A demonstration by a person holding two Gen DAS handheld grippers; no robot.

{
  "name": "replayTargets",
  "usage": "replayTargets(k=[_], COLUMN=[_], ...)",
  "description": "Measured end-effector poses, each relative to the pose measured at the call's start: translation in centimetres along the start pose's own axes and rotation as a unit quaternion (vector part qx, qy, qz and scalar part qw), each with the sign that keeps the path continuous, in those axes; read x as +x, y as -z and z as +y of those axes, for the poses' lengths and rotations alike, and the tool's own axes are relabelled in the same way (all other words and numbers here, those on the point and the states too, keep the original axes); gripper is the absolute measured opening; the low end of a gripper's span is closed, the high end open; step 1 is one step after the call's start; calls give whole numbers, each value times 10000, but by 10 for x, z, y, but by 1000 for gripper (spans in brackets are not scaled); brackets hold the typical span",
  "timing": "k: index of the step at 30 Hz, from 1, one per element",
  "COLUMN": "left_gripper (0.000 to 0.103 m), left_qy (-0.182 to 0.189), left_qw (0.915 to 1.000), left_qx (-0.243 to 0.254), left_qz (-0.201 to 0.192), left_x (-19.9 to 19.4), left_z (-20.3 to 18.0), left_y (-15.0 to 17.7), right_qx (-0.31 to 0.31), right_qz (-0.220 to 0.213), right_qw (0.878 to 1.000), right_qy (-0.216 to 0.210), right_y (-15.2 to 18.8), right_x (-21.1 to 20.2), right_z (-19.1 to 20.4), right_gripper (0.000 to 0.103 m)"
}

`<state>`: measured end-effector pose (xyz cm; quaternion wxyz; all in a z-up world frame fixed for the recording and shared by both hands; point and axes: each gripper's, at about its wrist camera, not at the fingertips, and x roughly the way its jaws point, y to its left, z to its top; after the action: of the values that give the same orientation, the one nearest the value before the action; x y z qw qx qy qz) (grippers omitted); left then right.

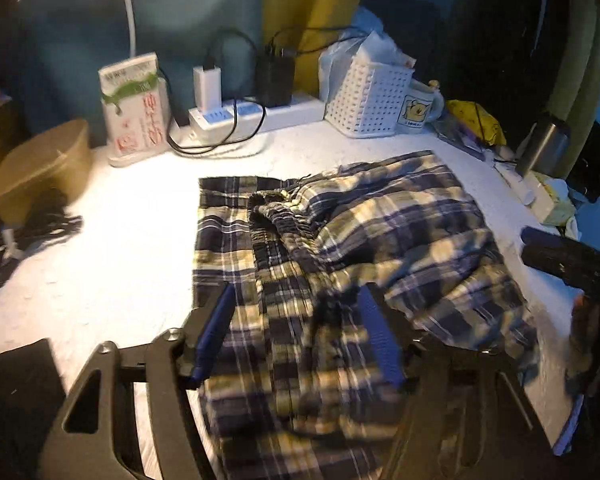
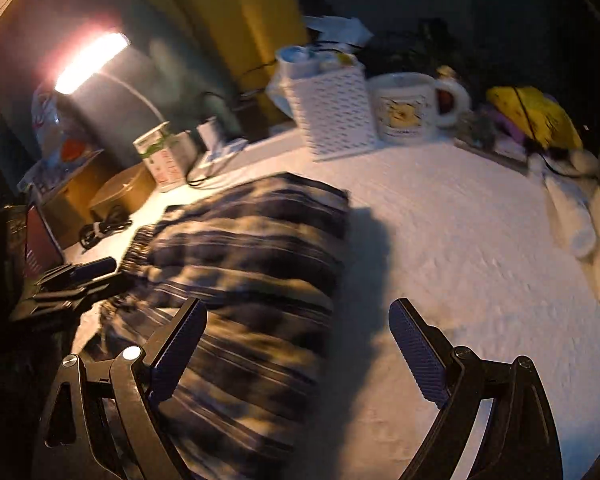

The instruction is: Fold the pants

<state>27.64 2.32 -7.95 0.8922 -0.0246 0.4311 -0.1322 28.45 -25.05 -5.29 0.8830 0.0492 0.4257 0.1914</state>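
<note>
**Left wrist view: pants bunched on table, both grippers empty**

Left wrist view shows the plaid pants (image 1: 340,264) lying on the white table (image 1: 120,240), partly folded and rumpled. The elastic waistband (image 1: 276,216) sits bunched near the middle of the heap, and a flat panel of cloth lies to its left. The left gripper (image 1: 296,336) hangs over the near part of the pants with its fingers apart; the blue pads (image 1: 214,332) straddle the fabric without clamping it. Whether the pads touch the cloth cannot be told.

The right gripper (image 1: 560,256) enters this view at the right edge, beside the pants.

Right wrist view shows the right gripper (image 2: 298,352) with its fingers wide apart. Its left finger is over the edge of the pants (image 2: 252,264); its right finger is over bare table (image 2: 460,240). Nothing is held. The left gripper (image 2: 76,276) appears at the far left, at the waistband end of the pants. This view is blurred, so the plaid detail is soft.

Along the back of the table stand a carton (image 1: 136,108), a power strip (image 1: 256,114) with chargers plugged in, a white basket (image 1: 368,96) and a mug (image 1: 418,110). A lit lamp (image 2: 90,62) hangs over the left end. A coiled cable (image 1: 32,236) lies at the left, well apart from the pants.
</note>
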Motion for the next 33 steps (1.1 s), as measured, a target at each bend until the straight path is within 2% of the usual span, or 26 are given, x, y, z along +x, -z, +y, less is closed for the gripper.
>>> replayTargets(k=[1,5,10,12,15,16,17,18,22,25,27,28,29,30,33], left_gripper=[27,24,24,29,33,43,58,63,65,65,65,65,65,65,65], left_qy=[-13,-169,-646,-671,-449,-436,-432,-425,-438,-133,361,715,856,860,456], left_qw=[10000,9998,9978,9977,9989,9989,9989,9988,9971,9975,9977,9967,9959,9960,9974], left_qx=[-8,-105,-67,-11,92,139,162,131,-80,21,83,90,113,244,390], left_qz=[69,21,-131,17,105,52,-60,-224,-614,-700,-561,-368,-254,-66,407], left_x=[7,13,-3,4,4,1,-5,-13,-37,-48,-46,-40,-36,-26,1], left_z=[3,11,22,27,26,25,25,25,25,9,-6,-16,-21,-30,-39], left_y=[0,4,4,4,-2,-4,-7,-11,-18,-8,3,12,18,29,48], right_qx=[25,57,-134,-268,-379,-420,-478,-504,-624,-805,-957,-1009,-1057,-1091,-1127], right_qz=[10,52,11,101,295,309,284,261,179,277,396,465,531,579,675], right_qw=[10000,10000,9999,9996,9988,9985,9983,9982,9977,9963,9944,9935,9923,9913,9895], right_qy=[9,-19,-91,-15,109,144,170,184,179,148,220,268,358,452,598], right_y=[1,4,1,0,0,1,1,1,2,9,18,23,30,34,45], right_x=[1,4,12,20,35,36,35,33,22,20,24,25,27,29,27], right_z=[-3,-11,1,8,15,17,20,21,29,38,44,45,46,47,46], right_gripper=[94,94,94,94,94,94,94,94,94,94,94,94,94,94,94])
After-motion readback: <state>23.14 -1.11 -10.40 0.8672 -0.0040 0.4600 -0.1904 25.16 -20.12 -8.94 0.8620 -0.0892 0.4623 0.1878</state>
